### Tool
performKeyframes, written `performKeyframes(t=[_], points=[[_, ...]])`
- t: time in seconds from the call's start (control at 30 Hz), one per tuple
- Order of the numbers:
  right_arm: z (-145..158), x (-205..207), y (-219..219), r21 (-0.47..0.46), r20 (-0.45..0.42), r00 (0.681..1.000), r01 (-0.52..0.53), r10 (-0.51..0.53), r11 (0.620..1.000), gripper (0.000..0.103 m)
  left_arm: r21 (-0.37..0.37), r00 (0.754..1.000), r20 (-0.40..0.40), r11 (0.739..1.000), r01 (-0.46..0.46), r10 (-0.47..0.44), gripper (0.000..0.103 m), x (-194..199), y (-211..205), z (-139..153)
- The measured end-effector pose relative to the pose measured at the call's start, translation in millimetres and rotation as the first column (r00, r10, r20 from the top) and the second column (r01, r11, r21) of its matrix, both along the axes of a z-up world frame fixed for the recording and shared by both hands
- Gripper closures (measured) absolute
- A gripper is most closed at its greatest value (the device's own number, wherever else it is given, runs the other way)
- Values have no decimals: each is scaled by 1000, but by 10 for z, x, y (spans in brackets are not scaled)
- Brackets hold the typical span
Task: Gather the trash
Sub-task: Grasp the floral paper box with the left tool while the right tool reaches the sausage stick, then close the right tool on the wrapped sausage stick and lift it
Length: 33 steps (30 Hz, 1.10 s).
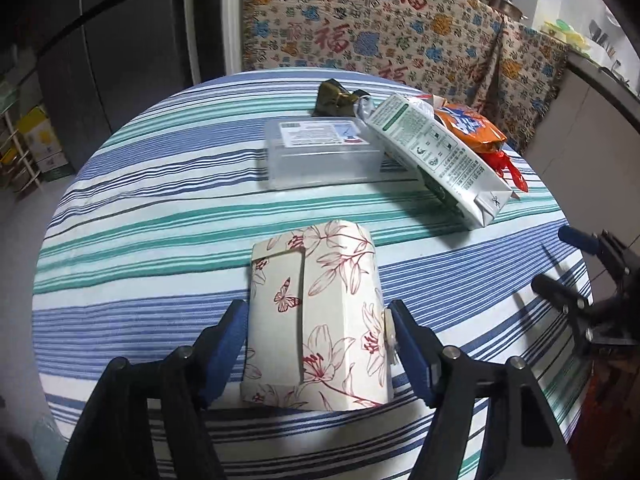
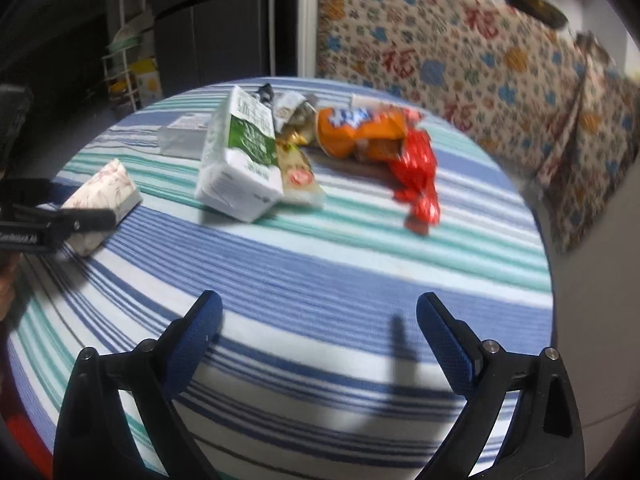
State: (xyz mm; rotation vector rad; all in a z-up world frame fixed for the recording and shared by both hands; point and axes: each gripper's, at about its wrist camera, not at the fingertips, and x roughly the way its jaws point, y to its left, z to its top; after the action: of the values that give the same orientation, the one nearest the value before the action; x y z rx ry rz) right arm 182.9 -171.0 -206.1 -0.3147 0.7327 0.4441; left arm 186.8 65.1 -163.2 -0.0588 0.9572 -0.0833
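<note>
The left claw [image 1: 316, 316] straddles a flowered box [image 1: 316, 316] that lies on the striped cloth of the round desk [image 1: 120, 208]. Its blue pads [image 1: 224, 340] stand just beside the box's two long sides, the right one touching or nearly so; whether they press cannot be told, so the grip is uncertain. The box lies flat, a flap with a butterfly print on its top face.

The right claw [image 2: 319, 320] hangs wide over a bare stretch of the cloth, nothing between its fingers [image 2: 200, 332]. From its view the left claw and the box [image 2: 106, 200] sit at the far left edge of the desk.

Beyond the box, near the desk's middle, lies a clear plastic case [image 1: 320, 156] with a printed label on its lid. Just right of it a white and green carton [image 1: 436, 156] lies on its side, leaning against the case's right end. Behind the carton lies an orange wrapper [image 1: 472, 128], and a red wrapper [image 1: 510, 168] pokes out beside it. A dark, gold-flecked wrapper [image 1: 336, 98] lies at the far side of the case. In the right view a beige packet [image 2: 298, 172] rests against the carton, touching it.

Past the desk hangs a patterned cloth [image 1: 380, 28] with red characters, and to the left stands a dark fridge [image 1: 100, 40].
</note>
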Motion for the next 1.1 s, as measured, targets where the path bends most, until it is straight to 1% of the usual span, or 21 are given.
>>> performKeyframes(t=[0.1,0.13,0.17,0.2,0.27,0.3,0.33,0.37,0.4,0.53,0.57,0.6,0.63,0.67,0.77,0.9,0.93,1.0,1.03,1.07,1.1], points=[[36,226,-90,39,-41,997,71,-69,997,19,-32,1000,7,999,-4,5,29,16,39,-14],[54,300,-106,49,-52,996,80,-77,996,24,-39,1000,8,999,-6,6,28,22,46,-25],[73,375,-112,54,-57,996,73,-70,996,26,-36,1000,14,999,-6,7,28,31,42,-29],[95,452,-73,51,-62,997,40,-37,998,26,-29,1000,14,1000,-5,5,28,35,26,-30],[132,560,77,27,-51,998,-37,38,999,32,-19,1000,15,1000,-3,4,28,51,23,-34],[140,599,126,16,-40,998,-49,50,999,35,-16,1000,16,1000,-4,4,28,56,21,-36],[139,648,184,12,-35,998,-52,52,999,40,-17,1000,15,1000,-3,4,28,61,22,-34],[123,715,244,20,-45,998,-53,54,998,44,-20,1000,14,1000,-3,3,28,60,20,-30],[109,752,283,30,-55,997,-57,58,998,44,-24,1000,13,1000,-3,3,28,63,22,-31],[61,866,436,119,-117,984,-118,132,986,44,-17,1000,12,1000,-2,2,28,63,10,-36],[46,879,486,112,-126,982,-127,140,986,56,-6,1000,12,1000,3,-3,28,68,-6,-40],[34,900,497,99,-136,980,-130,143,986,71,3,1000,12,1000,6,-6,28,67,-17,-42],[10,906,531,78,-148,979,-128,139,989,79,15,1000,12,1000,10,-10,28,69,-31,-47],[4,902,537,69,-149,980,-122,132,990,81,24,1000,12,1000,12,-13,28,67,-42,-49],[6,759,429,77,-160,981,-97,108,992,82,37,1000,12,999,16,-17,28,54,-63,-56],[7,353,110,52,-175,984,-34,43,998,82,38,1000,11,999,13,-14,28,22,-72,-60],[6,239,39,51,-175,984,-26,35,998,81,44,1000,12,999,12,-13,28,21,-83,-61],[14,107,-39,52,-172,985,-21,29,998,72,83,1000,18,996,12,-13,28,19,-136,-83],[12,66,-63,53,-163,986,-14,23,999,50,100,1000,24,995,12,-14,24,11,-170,-89],[3,45,-73,53,-154,988,-7,15,999,25,102,1000,26,995,3,-5,22,3,-181,-101],[-11,24,-89,53,-140,990,0,7,999,22,97,1000,28,995,-11,8,22,-5,-175,-107]])
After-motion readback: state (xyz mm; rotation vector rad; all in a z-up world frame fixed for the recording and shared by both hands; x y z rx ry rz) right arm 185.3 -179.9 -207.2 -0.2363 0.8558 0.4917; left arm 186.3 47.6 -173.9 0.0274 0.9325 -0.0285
